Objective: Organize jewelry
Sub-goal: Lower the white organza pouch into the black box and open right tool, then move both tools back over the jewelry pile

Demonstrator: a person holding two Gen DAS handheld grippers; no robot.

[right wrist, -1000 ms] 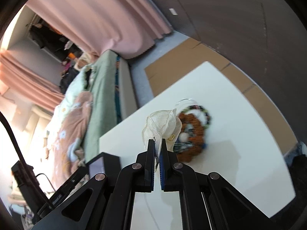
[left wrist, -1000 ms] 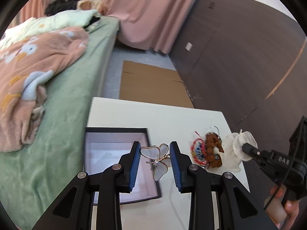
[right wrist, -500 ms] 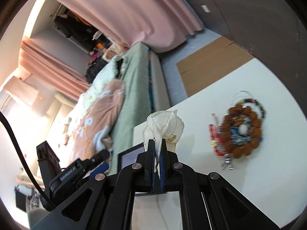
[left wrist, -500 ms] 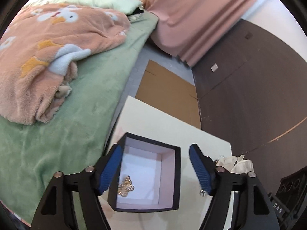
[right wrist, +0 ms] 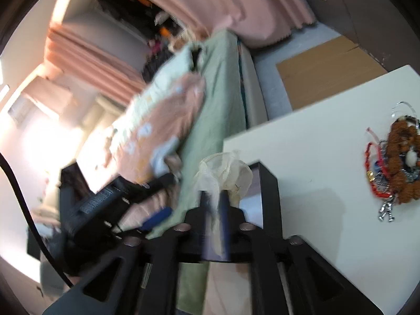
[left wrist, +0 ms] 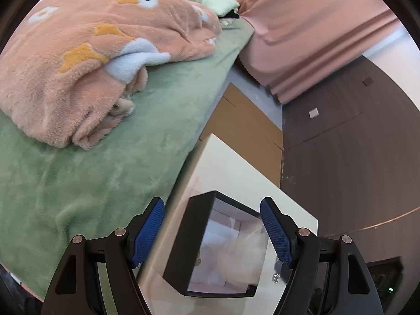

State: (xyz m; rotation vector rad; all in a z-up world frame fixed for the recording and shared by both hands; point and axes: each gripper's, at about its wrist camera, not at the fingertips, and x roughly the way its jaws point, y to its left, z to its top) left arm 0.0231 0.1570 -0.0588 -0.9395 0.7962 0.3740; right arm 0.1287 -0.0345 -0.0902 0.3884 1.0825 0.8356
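Note:
My left gripper (left wrist: 212, 232) is open and holds nothing; it hangs over a black box with a pale lining (left wrist: 181, 246) near the edge of the white table (left wrist: 236, 173). A bit of the gold butterfly brooch (left wrist: 198, 258) shows at the box's inner wall, and a blurred pale shape (left wrist: 244, 257) hangs inside the box. My right gripper (right wrist: 214, 204) is blurred above the black box (right wrist: 269, 191), and its jaws are opening. The white gauzy flower piece (right wrist: 223, 173) still stands between and above its fingers. A pile of bracelets (right wrist: 393, 162) lies to the right on the table.
A bed with a green cover (left wrist: 92, 178) and a pink fleece blanket (left wrist: 86, 60) runs along the table's left side. Flat cardboard (left wrist: 244, 131) lies on the floor beyond, near pink curtains (left wrist: 302, 39) and a dark wall (left wrist: 354, 157). A small silver charm (left wrist: 275, 277) lies right of the box.
The left jaws parted and left the butterfly brooch in the box, then drew back to the left. The right gripper carried the gauzy piece left over the box, and its jaws have parted.

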